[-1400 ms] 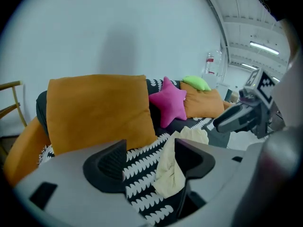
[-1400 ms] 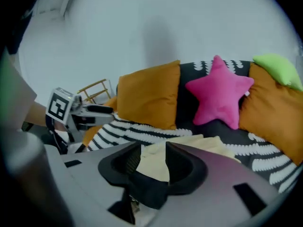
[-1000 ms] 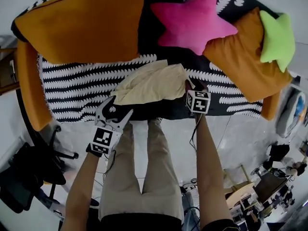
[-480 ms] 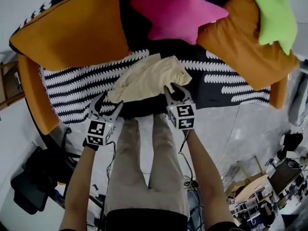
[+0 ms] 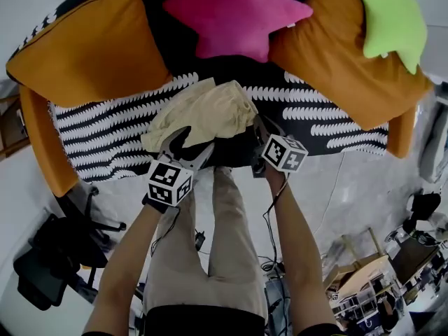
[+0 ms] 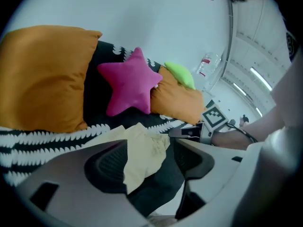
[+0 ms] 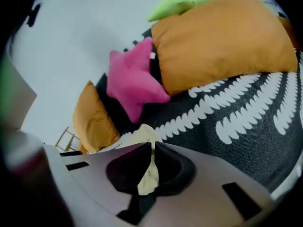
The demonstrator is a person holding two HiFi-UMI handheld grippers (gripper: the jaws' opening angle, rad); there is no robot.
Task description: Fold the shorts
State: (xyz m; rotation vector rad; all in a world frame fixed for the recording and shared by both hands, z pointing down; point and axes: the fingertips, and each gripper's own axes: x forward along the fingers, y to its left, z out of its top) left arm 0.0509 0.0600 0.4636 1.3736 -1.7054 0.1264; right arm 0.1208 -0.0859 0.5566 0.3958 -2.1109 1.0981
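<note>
Cream shorts (image 5: pixel 203 112) lie crumpled on the black-and-white patterned sofa seat (image 5: pixel 105 128). My right gripper (image 5: pixel 260 128) is at their right edge; its jaws have just been closing and now pinch a fold of the cream cloth (image 7: pixel 150 171). The right gripper (image 7: pixel 152 145) is shut on that fold. My left gripper (image 5: pixel 189 145) hovers open at the shorts' near edge. In the left gripper view the left gripper (image 6: pixel 150 144) frames the shorts (image 6: pixel 142 155) without pressing on them, and the right gripper's marker cube (image 6: pixel 214 118) shows beyond.
Two orange cushions (image 5: pixel 77 47) (image 5: pixel 336 54), a pink star pillow (image 5: pixel 234 16) and a green star pillow (image 5: pixel 388 16) line the sofa back. Orange sofa arms (image 5: pixel 38 142) flank the seat. The person's legs (image 5: pixel 210 257) stand at the front edge. A black chair (image 5: pixel 49 264) stands on the floor at the left.
The left gripper has moved right, up to the shorts' near edge. The right gripper has shifted to the shorts' right edge and shut on the cloth.
</note>
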